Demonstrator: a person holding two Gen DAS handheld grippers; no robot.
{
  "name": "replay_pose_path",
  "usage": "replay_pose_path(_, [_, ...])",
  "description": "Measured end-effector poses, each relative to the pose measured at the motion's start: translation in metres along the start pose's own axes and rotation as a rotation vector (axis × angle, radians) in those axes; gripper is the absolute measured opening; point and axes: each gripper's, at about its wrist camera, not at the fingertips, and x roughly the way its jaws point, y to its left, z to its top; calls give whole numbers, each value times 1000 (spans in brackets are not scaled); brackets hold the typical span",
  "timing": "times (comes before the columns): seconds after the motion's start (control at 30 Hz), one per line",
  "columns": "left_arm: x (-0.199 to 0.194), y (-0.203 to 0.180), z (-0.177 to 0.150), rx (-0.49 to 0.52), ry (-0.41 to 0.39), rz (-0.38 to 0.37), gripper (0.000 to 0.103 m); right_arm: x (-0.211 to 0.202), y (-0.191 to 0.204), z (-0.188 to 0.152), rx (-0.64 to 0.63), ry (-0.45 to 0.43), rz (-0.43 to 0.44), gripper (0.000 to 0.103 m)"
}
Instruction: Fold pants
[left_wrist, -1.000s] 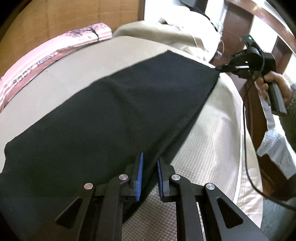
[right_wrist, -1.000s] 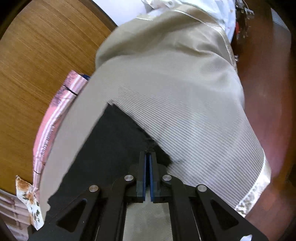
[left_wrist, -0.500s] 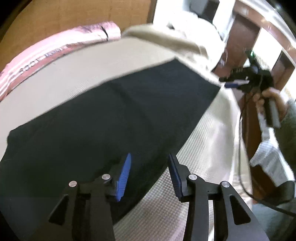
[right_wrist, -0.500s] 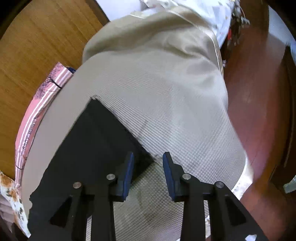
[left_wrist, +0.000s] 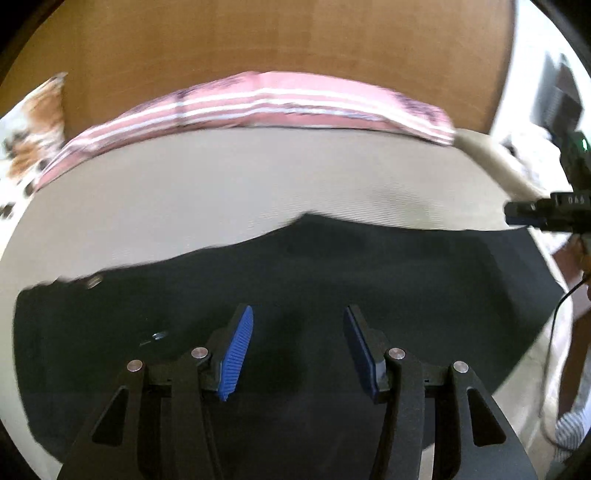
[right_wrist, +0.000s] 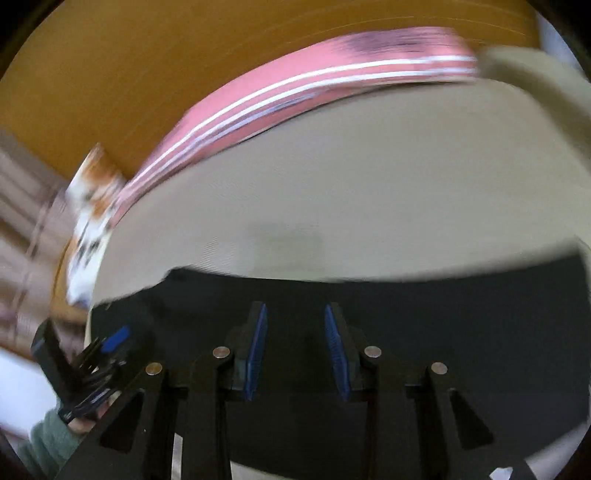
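— Where are the black pants (left_wrist: 332, 295) now?
— Lying flat on the bed (left_wrist: 221, 192), released a moment ago.
— And the fingers?
— Both grippers, left gripper (left_wrist: 298, 345) and right gripper (right_wrist: 295, 347), are hovering wide open, empty; next fold is pending.

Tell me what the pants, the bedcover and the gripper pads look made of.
Pants: matte black woven cloth, probably cotton blend; it lies limp, with a metal button.
Bedcover: beige textile; faint ribbed weave.
Left gripper pads: blue, ridged, likely rubber or soft plastic, on black arms of hard plastic.
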Motion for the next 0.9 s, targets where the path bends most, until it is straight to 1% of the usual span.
replay_pose_path(0.07, [4,14,-7,-4,24,51,52,38,39,16,-85,76,65,31])
replay_pose_path(0.13, [6,24,-13,-14,35,64,52,68,71,26,-146,134,125,32])
replay_pose_path(0.17, [5,32,-18,-28,37,60,52,82,81,30,-167,172,151,36])
replay_pose_path(0.23, [2,43,-27,-34,35,68,52,113,104,40,-206,241,190,39])
replay_pose_path(0.37, [-5,42,-34,-13,23,64,52,157,126,42,-259,353,213,41])
replay_pose_path(0.43, [-5,43,-33,-10,22,57,52,172,129,43,-273,382,193,42])
replay_pose_path(0.47, [-6,44,-32,-12,22,52,52,175,132,42,-275,394,220,26])
replay_pose_path(0.5, [-7,44,-31,-15,22,47,52,175,134,42,-270,392,259,13])
replay_pose_path(0.57, [-8,47,-32,-24,18,39,52,171,137,45,-267,353,263,12])
replay_pose_path(0.67, [-10,50,-35,-34,15,33,52,178,137,47,-259,320,209,9])
replay_pose_path(0.77, [-15,50,-40,-32,14,39,52,192,138,48,-247,300,185,9])
replay_pose_path(0.83, [-16,50,-42,-24,11,39,52,190,136,48,-243,293,182,10])
replay_pose_path(0.9, [-16,50,-40,-19,21,38,52,184,139,50,-242,279,177,18])
